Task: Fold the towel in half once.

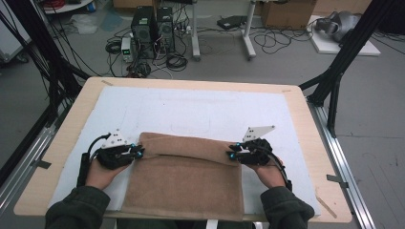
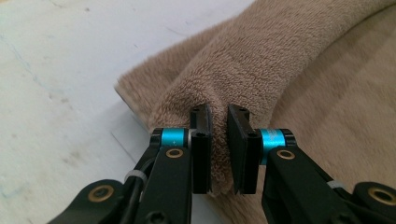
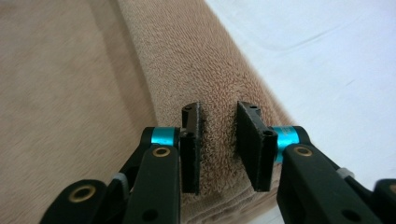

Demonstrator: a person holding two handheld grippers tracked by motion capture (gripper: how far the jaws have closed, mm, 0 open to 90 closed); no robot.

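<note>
A tan terry towel (image 1: 186,183) lies on the white mat (image 1: 191,107), reaching to the table's near edge. Its far edge is doubled over into a thick fold (image 1: 186,147). My left gripper (image 1: 139,152) is at the fold's left end, and in the left gripper view (image 2: 218,112) the jaws pinch a ridge of the towel (image 2: 280,56). My right gripper (image 1: 232,153) is at the fold's right end. In the right gripper view (image 3: 219,109) its pads press into the rolled towel (image 3: 177,60) from both sides.
The wooden table (image 1: 305,124) borders the mat on all sides. Bare mat stretches beyond the towel to the far edge. On the floor behind stand computer towers (image 1: 153,28), cables, and black frame posts (image 1: 348,47) at both sides.
</note>
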